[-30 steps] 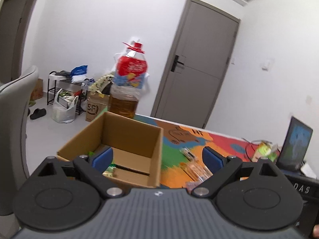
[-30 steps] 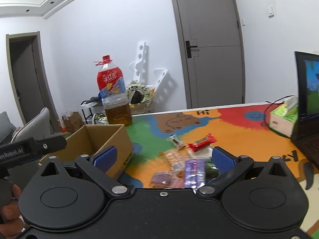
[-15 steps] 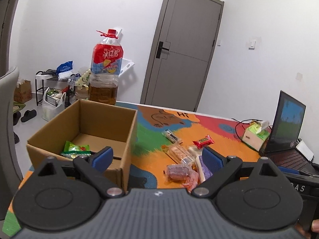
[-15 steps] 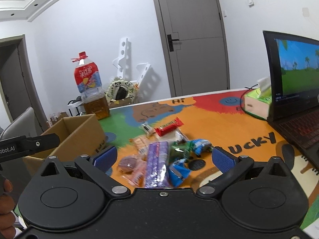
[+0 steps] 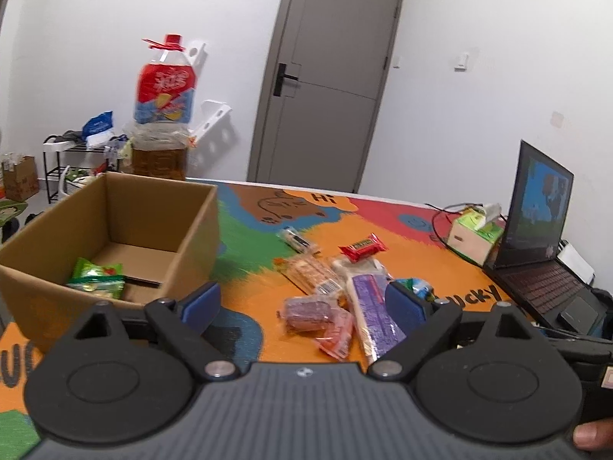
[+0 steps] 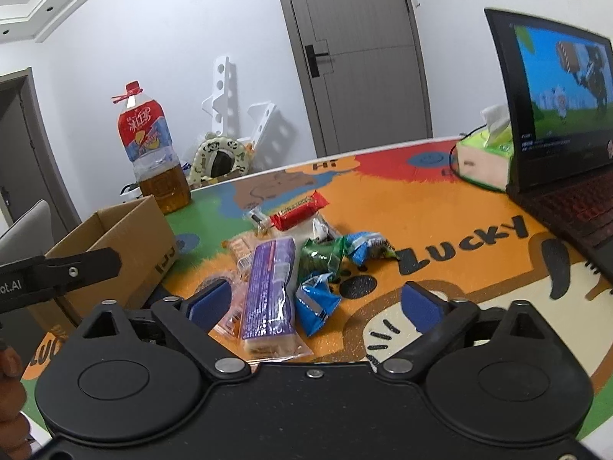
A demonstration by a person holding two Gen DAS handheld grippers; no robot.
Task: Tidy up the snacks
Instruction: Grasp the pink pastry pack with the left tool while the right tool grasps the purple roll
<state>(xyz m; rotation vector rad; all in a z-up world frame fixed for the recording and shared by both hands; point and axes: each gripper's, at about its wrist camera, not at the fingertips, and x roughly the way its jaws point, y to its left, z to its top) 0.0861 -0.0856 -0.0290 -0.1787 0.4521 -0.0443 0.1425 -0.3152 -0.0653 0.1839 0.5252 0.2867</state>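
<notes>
Colourful table [image 6: 440, 214]: snack pile [image 6: 291, 268] just right of cardboard box [image 5: 115, 230]; green packet [image 5: 97, 278], blurred, seemingly inside. Left gripper [image 5: 302, 303] and right gripper [image 6: 318, 303] jaws apart, just narrowing, nothing clamped.

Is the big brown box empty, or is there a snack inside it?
Not empty. The cardboard box is open on top, and one green snack packet lies on its floor.
</notes>
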